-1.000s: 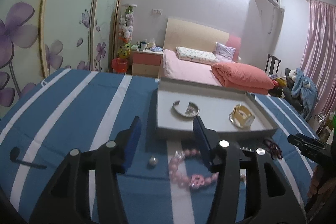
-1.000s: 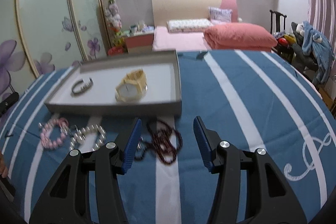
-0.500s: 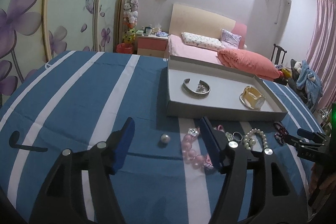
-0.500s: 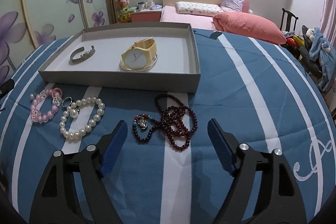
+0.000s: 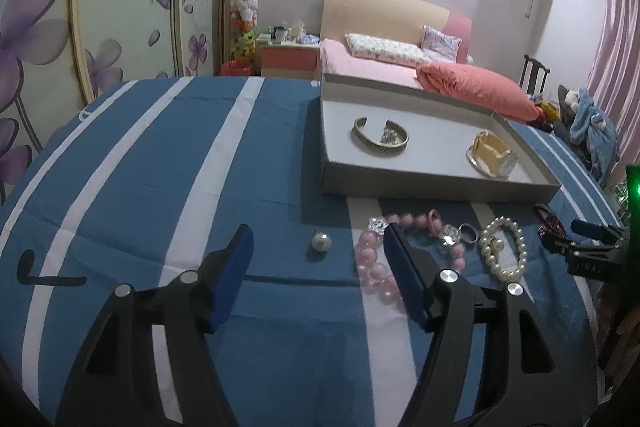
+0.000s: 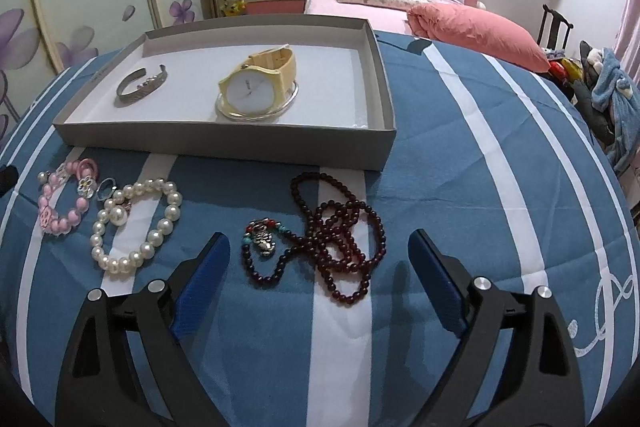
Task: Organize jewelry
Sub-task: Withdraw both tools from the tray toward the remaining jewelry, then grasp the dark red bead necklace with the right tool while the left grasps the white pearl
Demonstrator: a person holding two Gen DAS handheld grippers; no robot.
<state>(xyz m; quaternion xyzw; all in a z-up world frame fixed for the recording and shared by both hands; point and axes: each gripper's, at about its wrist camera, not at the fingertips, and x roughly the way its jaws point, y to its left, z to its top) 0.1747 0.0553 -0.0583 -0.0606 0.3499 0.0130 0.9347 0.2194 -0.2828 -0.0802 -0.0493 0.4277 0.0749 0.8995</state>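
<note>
Though illegibly small — marks on watch dial [image 6: 252, 95]

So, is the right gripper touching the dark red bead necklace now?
Apart. The right wrist view shows the right gripper opening above the dark red bead necklace, pads clear.

Left claw [image 5: 318, 247] opening above loose pearl [image 5: 321, 241].

A pink bed [image 5: 372, 71] and orange duvet [image 5: 476, 89] stand beyond the striped tablecloth [image 5: 140, 163].
</note>
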